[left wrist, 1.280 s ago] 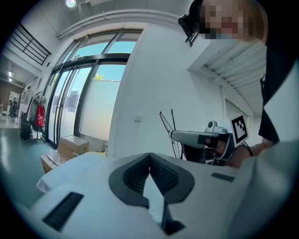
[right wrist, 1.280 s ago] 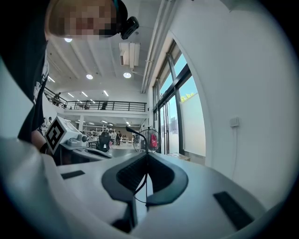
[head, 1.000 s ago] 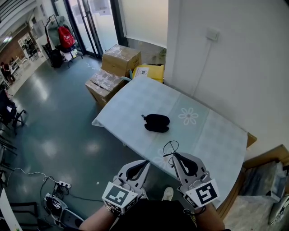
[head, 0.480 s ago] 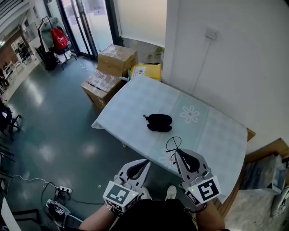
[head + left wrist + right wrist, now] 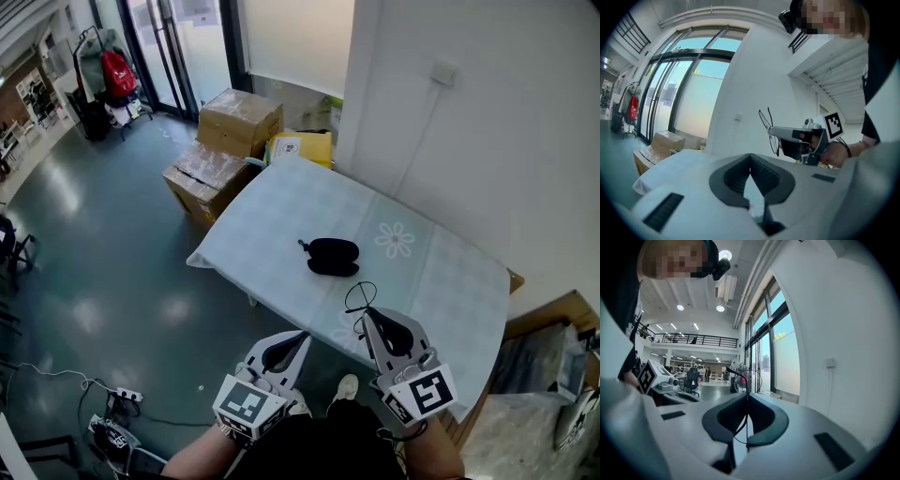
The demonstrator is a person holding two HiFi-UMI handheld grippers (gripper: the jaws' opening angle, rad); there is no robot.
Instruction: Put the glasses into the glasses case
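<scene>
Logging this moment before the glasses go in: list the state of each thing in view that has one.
glasses: held in the right gripper, off the table.
glasses case: lying on the table, looks closed.
right gripper: shut on the glasses.
left gripper: shut, empty.
cardboard boxes: closed, on the floor.

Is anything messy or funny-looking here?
Nothing is spilled or broken. The only odd bit: the glasses stick out of the right gripper, pinched in its shut fingers up in the air, while the case lies alone on the table.
</scene>
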